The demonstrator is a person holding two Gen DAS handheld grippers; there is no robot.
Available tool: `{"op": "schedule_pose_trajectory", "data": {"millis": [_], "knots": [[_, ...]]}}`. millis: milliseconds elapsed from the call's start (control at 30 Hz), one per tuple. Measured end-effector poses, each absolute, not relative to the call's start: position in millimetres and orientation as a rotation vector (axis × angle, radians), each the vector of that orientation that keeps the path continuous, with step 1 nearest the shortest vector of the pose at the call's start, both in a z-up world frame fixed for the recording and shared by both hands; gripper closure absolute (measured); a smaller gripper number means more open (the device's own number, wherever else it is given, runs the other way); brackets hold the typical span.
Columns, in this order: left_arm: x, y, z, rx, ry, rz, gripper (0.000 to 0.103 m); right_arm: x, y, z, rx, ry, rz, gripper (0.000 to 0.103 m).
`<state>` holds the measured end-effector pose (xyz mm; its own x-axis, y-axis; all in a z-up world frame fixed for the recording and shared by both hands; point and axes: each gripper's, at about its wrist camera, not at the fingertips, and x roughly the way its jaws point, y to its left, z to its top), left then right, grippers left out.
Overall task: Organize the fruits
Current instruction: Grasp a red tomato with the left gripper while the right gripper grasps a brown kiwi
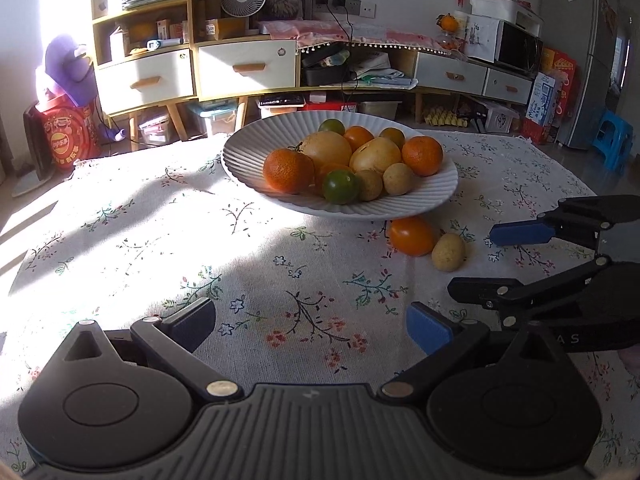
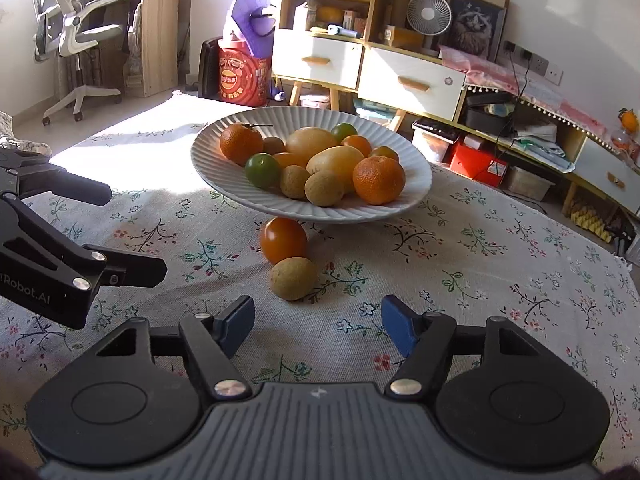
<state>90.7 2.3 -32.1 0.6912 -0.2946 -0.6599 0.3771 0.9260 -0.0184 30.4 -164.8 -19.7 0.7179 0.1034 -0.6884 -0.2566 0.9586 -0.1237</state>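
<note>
The desk point(image 2: 500, 280) is covered by a pale cloth printed with small flowers and twigs; strong sunlight falls across its far left part.

A wide white ribbed bowl point(image 2: 240, 196) stands near the middle of the desk. It holds a heap of fruit: two large oranges point(image 2: 378, 180), two big yellow fruits point(image 2: 336, 162), a green round fruit point(image 2: 262, 170), several small brown ones point(image 2: 324, 188) and some smaller orange and green pieces behind them.

Two fruits lie loose on the cloth, just in front of the bowl's near rim. The small orange fruit point(image 2: 283, 240) sits partly under the rim overhang. The small brown fruit point(image 2: 293, 278) lies just beside it on the near side; the two appear to touch.

The left gripper point(image 1: 310, 326) hangs over bare cloth, its jaws spread wide with nothing between them. In its own view the loose fruits lie ahead and to its right.

The right gripper point(image 2: 318, 326) points toward the small brown fruit, which lies ahead of the fingertips and apart from them. Its jaws stand partly open and hold nothing. The blue pads point(image 2: 398, 330) are clear of any object.

Each gripper shows at the edge of the other's view, side by side over the near part of the desk.
</note>
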Motion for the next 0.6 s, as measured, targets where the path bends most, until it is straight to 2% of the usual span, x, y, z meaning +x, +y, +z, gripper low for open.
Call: {"op": "schedule_pose_trajectory", "data": {"millis": [67,300,400,500,600], "knots": [[90.5,3.2,-32.2,0.124,0.717,-0.378,0.01,33.7,-163.0,-21.3,-0.225,0.753,0.208,0.047],[90.3,3.1,-33.6,0.131,0.726,-0.379,0.01,37.9,-159.2,-21.5,-0.233,0.748,0.229,0.054],[91.1,1.4,-34.6,0.133,0.726,-0.374,0.01,37.9,-156.9,-20.8,-0.233,0.741,0.243,0.062],[91.3,-0.7,-34.9,0.124,0.722,-0.363,0.01,37.5,-155.2,-19.5,-0.231,0.743,0.274,0.078],[90.4,-2.2,-34.9,0.112,0.715,-0.355,0.01,37.1,-159.1,-16.9,-0.213,0.747,0.293,0.078]]}}
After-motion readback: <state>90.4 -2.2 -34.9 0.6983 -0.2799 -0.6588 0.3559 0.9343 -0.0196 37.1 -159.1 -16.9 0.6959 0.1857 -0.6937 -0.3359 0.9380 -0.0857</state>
